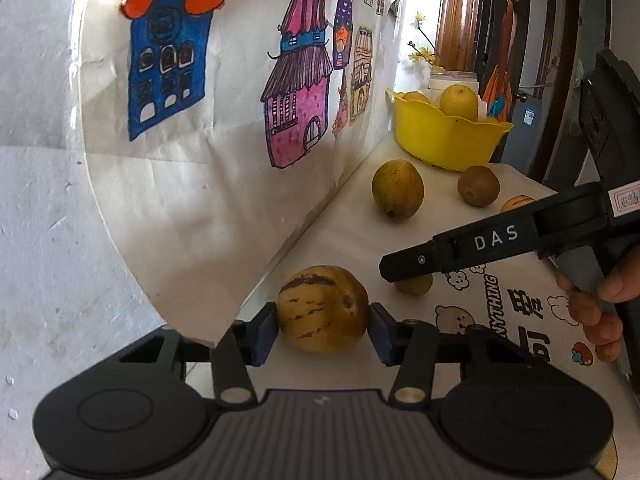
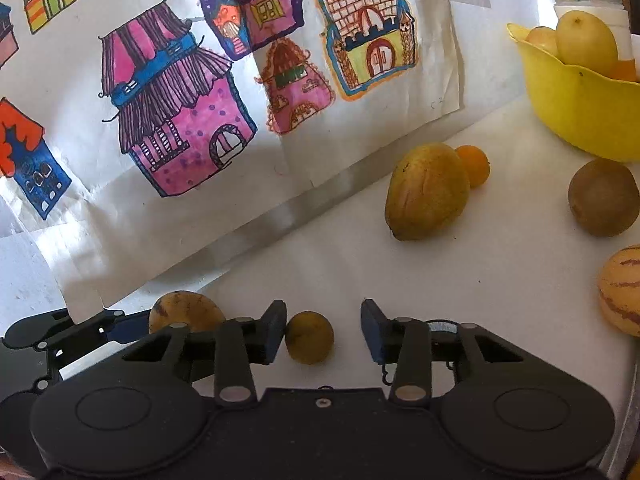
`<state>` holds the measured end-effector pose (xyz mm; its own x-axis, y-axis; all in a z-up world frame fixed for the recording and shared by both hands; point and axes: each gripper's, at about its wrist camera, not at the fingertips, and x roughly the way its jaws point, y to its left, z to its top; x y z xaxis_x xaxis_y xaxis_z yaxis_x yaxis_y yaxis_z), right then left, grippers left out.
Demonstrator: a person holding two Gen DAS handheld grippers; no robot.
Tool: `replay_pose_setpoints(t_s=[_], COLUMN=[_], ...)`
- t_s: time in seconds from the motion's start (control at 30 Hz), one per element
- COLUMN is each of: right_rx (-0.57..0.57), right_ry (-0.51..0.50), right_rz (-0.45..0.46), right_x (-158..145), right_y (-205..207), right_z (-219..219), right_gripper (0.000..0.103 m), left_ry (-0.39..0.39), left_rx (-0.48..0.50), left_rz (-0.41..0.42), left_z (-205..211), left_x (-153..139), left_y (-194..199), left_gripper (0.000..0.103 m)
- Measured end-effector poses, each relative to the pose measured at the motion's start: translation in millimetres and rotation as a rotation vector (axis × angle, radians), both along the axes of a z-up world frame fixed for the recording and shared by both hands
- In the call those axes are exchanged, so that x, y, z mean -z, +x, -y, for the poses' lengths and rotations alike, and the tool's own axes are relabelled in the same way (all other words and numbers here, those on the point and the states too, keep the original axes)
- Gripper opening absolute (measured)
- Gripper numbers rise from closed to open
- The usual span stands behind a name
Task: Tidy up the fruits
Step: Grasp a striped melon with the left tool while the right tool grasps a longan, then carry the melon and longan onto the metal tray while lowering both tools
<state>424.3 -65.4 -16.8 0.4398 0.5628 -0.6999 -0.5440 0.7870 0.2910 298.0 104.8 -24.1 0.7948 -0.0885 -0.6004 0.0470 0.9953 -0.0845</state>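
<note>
Fruit lies scattered over a white tabletop (image 2: 460,280) that runs along a wall hung with a paper sheet of coloured house drawings (image 2: 224,92). In the left wrist view the left gripper (image 1: 323,322) has both blue pads pressed against a round yellow-tan melon with broken purple stripes (image 1: 323,310), one pad on each flank — the fruit sits on the table at the picture's 6 o'clock, close to the wall. The right gripper (image 2: 324,330) stands part open around a small round olive-yellow fruit (image 2: 309,337); its left pad touches the fruit's side, its right pad is clear of it, so nothing is clamped. From that small fruit, a larger pointed yellow-orange fruit with faint streaks (image 2: 427,191) lies toward 1 o'clock, with a small orange citrus (image 2: 475,165) touching its far side. A brown fuzzy kiwi (image 2: 603,198) sits at 2 o'clock, and a second striped melon (image 2: 622,290) at 3 o'clock by the frame edge. A scalloped yellow plastic bowl (image 2: 576,108) holding pale yellow fruit stands farthest off, at the upper right.
</note>
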Motion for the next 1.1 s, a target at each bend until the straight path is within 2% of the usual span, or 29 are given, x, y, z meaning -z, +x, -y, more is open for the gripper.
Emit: replay_pose_setpoints(t_s=[0.27, 0.73, 0.87, 1.1], right_rx=[-0.001, 0.004, -0.007, 0.006], right_ry=[0.013, 0.004, -0.009, -0.017], right_rz=[-0.006, 0.011, 0.028, 0.061], right_x=[0, -1, -1, 1], right_y=[-2, -15, -22, -31], right_z=[4, 6, 4, 7], right_gripper=[0.032, 0.036, 0.028, 0.027], left_ry=[-0.026, -0.080, -0.076, -0.085], left_rx=[-0.005, -0.015, -0.019, -0.026], left_rz=[0.002, -0.018, -0.017, -0.020], left_z=[-3, -5, -5, -1], left_x=[0, -3, -3, -4], left_y=[-3, -11, -16, -25], left_gripper=[0.051, 0.050, 0.050, 0.050])
